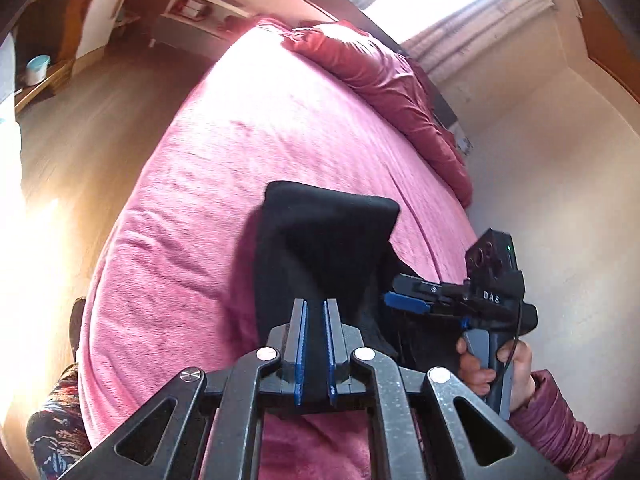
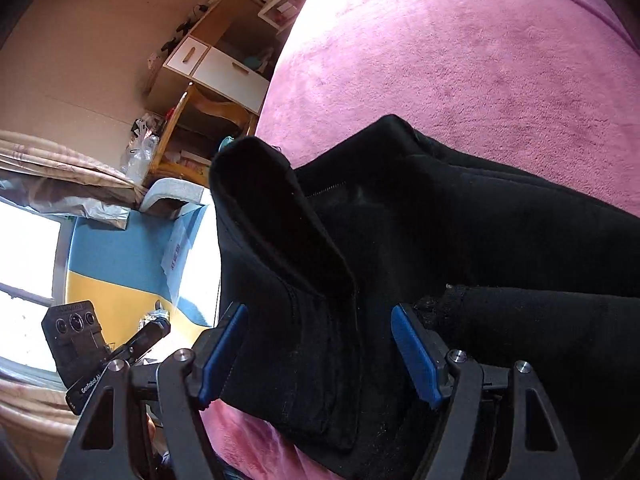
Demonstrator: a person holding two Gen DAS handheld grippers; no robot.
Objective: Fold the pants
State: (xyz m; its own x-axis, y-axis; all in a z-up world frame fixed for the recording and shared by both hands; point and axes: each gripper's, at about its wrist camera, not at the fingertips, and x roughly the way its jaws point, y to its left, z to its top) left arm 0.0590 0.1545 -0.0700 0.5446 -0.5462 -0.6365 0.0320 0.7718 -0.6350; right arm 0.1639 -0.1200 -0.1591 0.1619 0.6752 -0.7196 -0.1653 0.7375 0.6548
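Gripping a fold of the black pants, the left gripper had its blue pads drawn close, with dark cloth pinched in the narrow gap between them. The pants lay on the pink bed, near its near edge, with one part raised off the blanket by that pinch.

Right gripper: fingers spread wide, one on each side of the pants; the cloth sat between them, but the pads did not press it. A stiff flap of the cloth stood upright just ahead of the left-hand pad, a zip line showing beside it. The rest of the pants ran off to the right across the bed.

In the left view the right gripper showed from the side at the edge of the pants, its handle in the right hand, sleeve purple. In the right view the left gripper's camera block showed low left; its fingertips were hidden there.

Red duvet bunched at the far end of the bed. Wood floor to the left. Desk with white drawers stood beyond the bed.
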